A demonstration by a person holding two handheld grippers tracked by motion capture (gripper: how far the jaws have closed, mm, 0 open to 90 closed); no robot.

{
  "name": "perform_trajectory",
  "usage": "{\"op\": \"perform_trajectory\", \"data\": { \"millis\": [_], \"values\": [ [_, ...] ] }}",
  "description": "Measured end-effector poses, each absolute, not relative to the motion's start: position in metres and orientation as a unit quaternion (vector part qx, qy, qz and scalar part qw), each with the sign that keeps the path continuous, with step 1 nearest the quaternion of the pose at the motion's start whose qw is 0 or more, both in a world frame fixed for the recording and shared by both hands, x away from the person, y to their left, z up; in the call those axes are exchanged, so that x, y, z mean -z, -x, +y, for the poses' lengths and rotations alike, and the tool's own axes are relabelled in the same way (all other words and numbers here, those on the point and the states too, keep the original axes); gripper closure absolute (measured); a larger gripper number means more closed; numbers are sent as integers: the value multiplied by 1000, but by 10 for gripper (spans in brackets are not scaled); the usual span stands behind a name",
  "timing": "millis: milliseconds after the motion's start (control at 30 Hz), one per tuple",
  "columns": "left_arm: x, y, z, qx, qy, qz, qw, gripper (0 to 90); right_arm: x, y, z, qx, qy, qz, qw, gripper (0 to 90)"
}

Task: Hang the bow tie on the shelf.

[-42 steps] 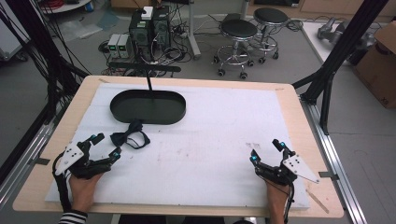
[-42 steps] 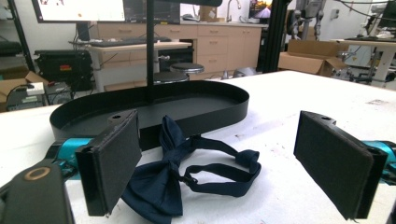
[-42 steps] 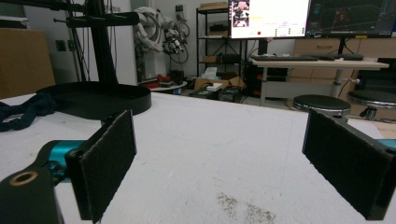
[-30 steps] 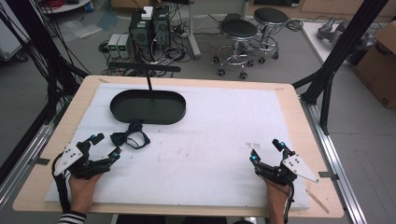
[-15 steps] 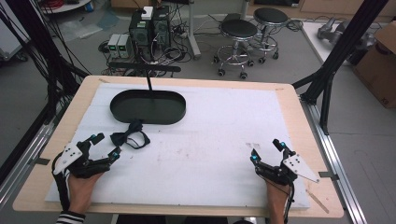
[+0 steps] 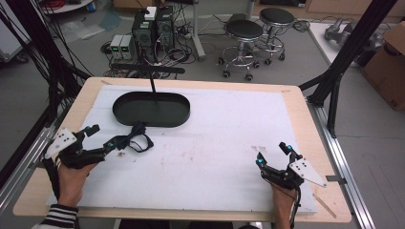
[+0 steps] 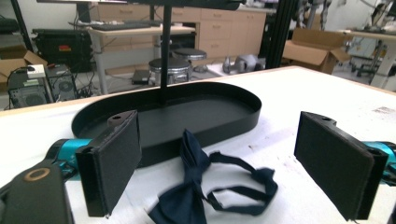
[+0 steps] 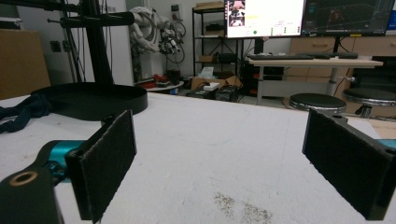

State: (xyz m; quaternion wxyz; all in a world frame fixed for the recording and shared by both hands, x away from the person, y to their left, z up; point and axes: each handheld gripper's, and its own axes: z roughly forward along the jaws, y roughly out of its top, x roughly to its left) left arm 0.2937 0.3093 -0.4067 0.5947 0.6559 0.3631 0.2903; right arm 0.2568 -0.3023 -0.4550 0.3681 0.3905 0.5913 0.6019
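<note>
No readable writing on bow tie (image 7: 205, 196) or black tray (image 6: 151, 109)

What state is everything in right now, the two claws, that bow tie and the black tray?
Left claw: open, at the bow tie, holding nothing.
Right claw: open, holding nothing, low over the white mat.
Bow tie: lying flat on the mat, strap looped, outside the tray.
Oval black tray: empty.

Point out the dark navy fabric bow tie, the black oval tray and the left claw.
Dark navy fabric bow tie (image 7: 189, 198), left gripper view, its wing.
Black oval tray (image 6: 125, 113), high view, its near-left rim.
Left claw (image 6: 102, 137), high view, midway between its fingertips.
</note>
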Motion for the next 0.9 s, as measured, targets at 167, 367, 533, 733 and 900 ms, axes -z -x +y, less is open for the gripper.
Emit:
{"op": "perform_trajectory", "data": {
  "millis": [167, 367, 533, 733, 900],
  "values": [
    [385, -308, 310, -282, -681, 367, 567, 153, 455, -257, -301, -600, -389, 592, 371, 88],
    [370, -321, 307, -251, -710, 372, 544, 154, 455, -256, -302, -601, -390, 591, 372, 88],
    [356, -328, 301, -237, -727, 381, 519, 155, 455, -256, -301, -600, -390, 590, 373, 88],
    [349, -341, 294, -224, -744, 387, 497, 157, 455, -256, -301, -600, -389, 591, 374, 88],
    [354, -350, 287, -203, -763, 400, 464, 159, 455, -256, -302, -600, -390, 590, 374, 88]
  ]
}}
